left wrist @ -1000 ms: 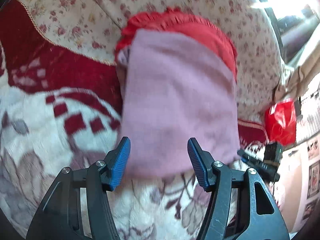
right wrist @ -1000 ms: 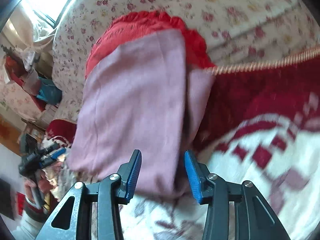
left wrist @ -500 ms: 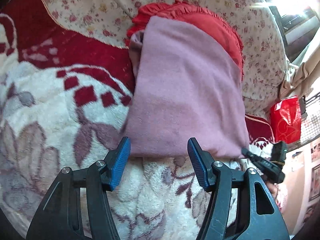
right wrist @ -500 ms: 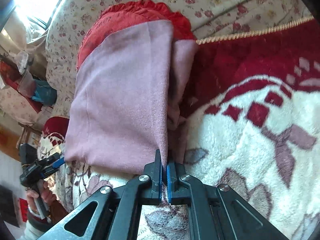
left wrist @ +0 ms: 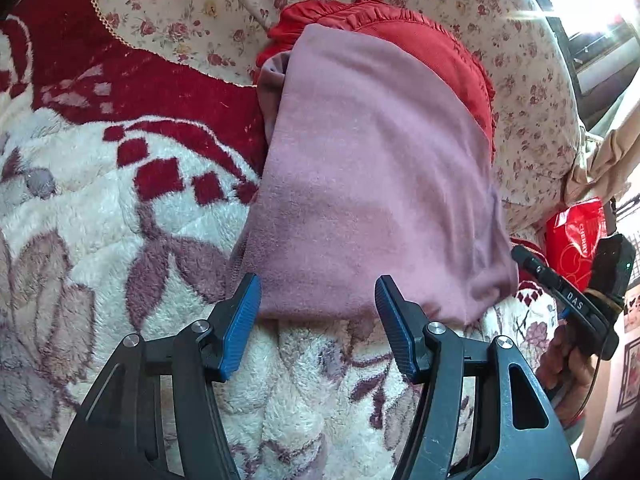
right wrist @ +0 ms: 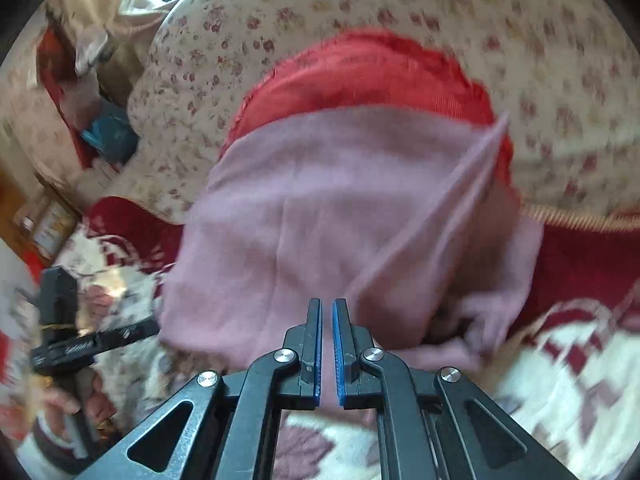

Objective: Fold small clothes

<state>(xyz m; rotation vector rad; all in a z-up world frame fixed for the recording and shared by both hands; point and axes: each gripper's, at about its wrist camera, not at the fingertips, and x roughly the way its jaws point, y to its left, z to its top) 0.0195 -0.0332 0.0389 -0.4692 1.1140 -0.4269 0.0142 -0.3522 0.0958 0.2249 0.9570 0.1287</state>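
Mauve knit garment: lay on the blanket against the red cushion, folded lengthwise. Right gripper was clamped on its near corner, newly lifted since half a second prior. Left gripper remained spread, empty. Cross-fold judged outstanding.

garment: mauve-pink | cushion: red | blanket: cream, dark-red checks, mauve leaves | sheet: cream, small roses | pads: blue
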